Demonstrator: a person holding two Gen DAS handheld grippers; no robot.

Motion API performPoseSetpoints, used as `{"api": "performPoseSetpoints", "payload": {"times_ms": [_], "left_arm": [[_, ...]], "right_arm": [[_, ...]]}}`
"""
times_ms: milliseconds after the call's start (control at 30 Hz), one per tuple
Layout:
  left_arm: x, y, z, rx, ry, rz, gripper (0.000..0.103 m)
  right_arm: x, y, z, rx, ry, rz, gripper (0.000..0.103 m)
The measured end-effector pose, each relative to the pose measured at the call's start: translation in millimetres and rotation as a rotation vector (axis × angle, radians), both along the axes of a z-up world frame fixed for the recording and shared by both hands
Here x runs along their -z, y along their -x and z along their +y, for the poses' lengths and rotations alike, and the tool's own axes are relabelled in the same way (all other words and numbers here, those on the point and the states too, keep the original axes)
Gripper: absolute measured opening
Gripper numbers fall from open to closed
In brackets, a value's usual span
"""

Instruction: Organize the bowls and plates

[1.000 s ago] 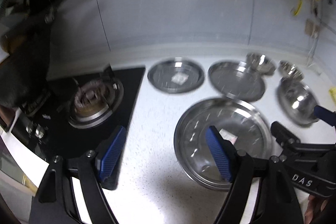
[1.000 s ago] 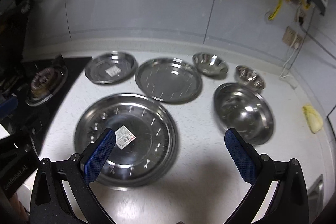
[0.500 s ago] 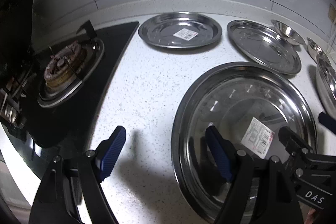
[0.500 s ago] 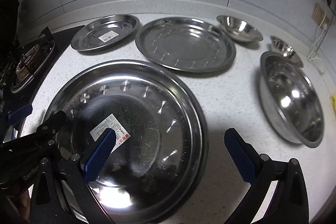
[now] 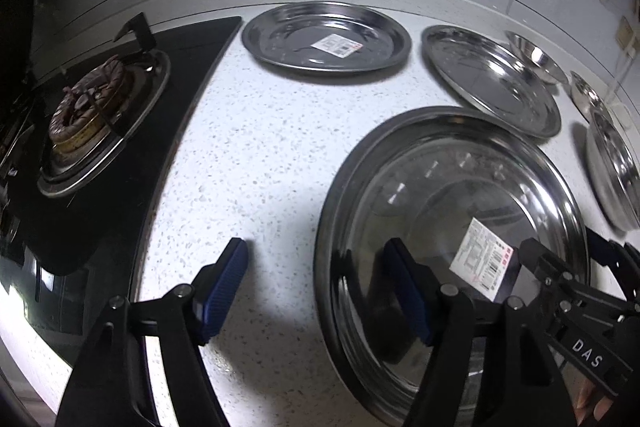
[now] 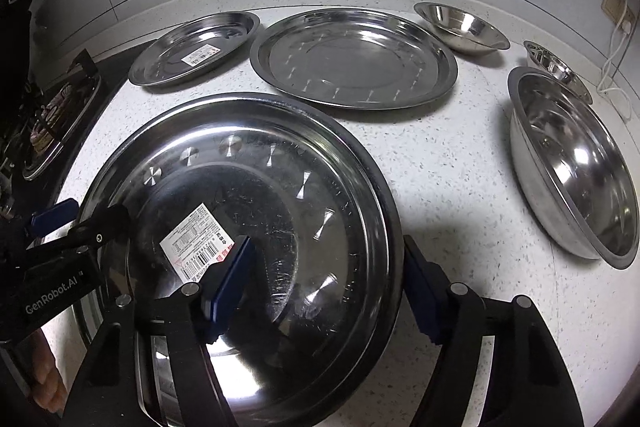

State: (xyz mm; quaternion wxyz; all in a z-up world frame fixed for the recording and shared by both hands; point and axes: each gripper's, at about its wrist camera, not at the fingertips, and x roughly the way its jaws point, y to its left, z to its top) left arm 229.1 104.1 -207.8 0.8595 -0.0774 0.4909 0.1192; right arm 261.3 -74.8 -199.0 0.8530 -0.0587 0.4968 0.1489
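Both tools astride the big plate, nothing sorted yet

All the steel ware lies spread singly on the table: the big plate nearest, the small plate and medium plate behind it, the big bowl to the right, two small bowls at the back; no stack is made, so the whole job looks left. The left tool straddles the big plate's left rim, one finger on the table, one inside; the right tool straddles its right rim likewise. Both have just been closing on that rim, yet their pads stand clear of it: unclenched, grasping nothing.
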Motion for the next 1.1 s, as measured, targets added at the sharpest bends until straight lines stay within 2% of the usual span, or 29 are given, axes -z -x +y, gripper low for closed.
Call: {"api": "performPoseSetpoints", "payload": {"times_ms": [167,200,233,267,300,400,467,600,633,733,867,1100], "left_arm": [[-1,-3,2,0.022,0.024,-0.006,0.069],[-1,-3,1,0.034,0.024,-0.005,0.065],[-2,-3,-3,0.055,0.013,-0.007,0.051],[-3,-4,-6,0.067,0.001,-0.008,0.044],[-4,-4,-8,0.084,0.011,-0.010,0.031],[-5,-6,-9,0.079,0.015,0.005,0.030],[-5,-6,-8,0.075,0.023,0.009,0.028],[-5,-5,-8,0.055,0.017,0.021,0.024],[-5,-4,-7,0.043,0.020,0.021,0.020],[-5,-2,5,-0.002,0.087,0.002,0.014],[-5,-1,16,-0.008,0.164,0.003,0.012],[-8,4,20,-0.003,0.214,0.023,0.011]], "right_arm": [[-1,1,-2,-0.028,-0.003,0.008,0.068],[-1,1,-2,-0.028,-0.003,0.009,0.068],[-2,1,-1,-0.029,0.000,0.010,0.068],[-2,2,0,-0.031,0.001,0.011,0.068],[-3,3,1,-0.032,0.004,0.010,0.067],[-5,4,2,-0.030,0.016,-0.002,0.059],[-7,3,-1,-0.019,0.020,0.002,0.049],[-10,2,-4,-0.014,0.030,0.000,0.038],[-10,2,-5,0.000,0.039,-0.006,0.029],[-11,0,-13,0.034,0.037,-0.004,0.018],[-12,1,-19,0.051,0.005,-0.003,0.016],[-20,5,-22,0.061,-0.006,-0.022,0.013]]}}
